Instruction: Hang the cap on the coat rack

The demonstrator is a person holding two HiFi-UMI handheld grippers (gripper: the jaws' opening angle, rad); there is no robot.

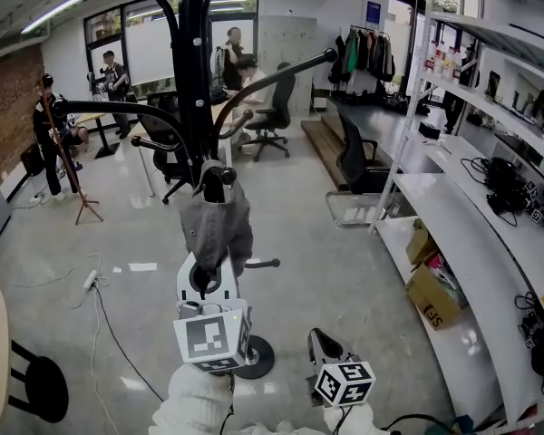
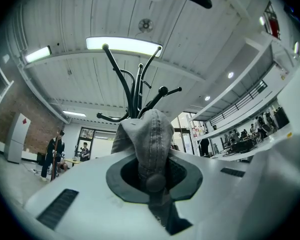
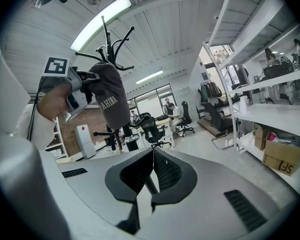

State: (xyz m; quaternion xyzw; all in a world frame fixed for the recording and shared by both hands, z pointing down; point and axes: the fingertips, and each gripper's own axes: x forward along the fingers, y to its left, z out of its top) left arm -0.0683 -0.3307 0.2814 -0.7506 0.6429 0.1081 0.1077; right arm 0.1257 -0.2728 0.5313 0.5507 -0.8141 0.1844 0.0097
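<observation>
We see the black coat rack (image 1: 196, 80) just ahead of the left gripper (image 1: 210, 272) | grey cap (image 1: 216, 227) stands up from its jaws, clamped nearly closed on the fabric, crown at a lower hook | right gripper (image 1: 321, 341) beside it, jaws together, empty

White shelving unit (image 1: 449, 211), cardboard box (image 1: 432, 295) on its lower shelf, black office chair (image 1: 358, 159) just beside it, hanging clothes (image 1: 364, 53) beyond its far end, standing people (image 1: 114, 75) and brick wall (image 1: 4, 107) well apart from it.
</observation>
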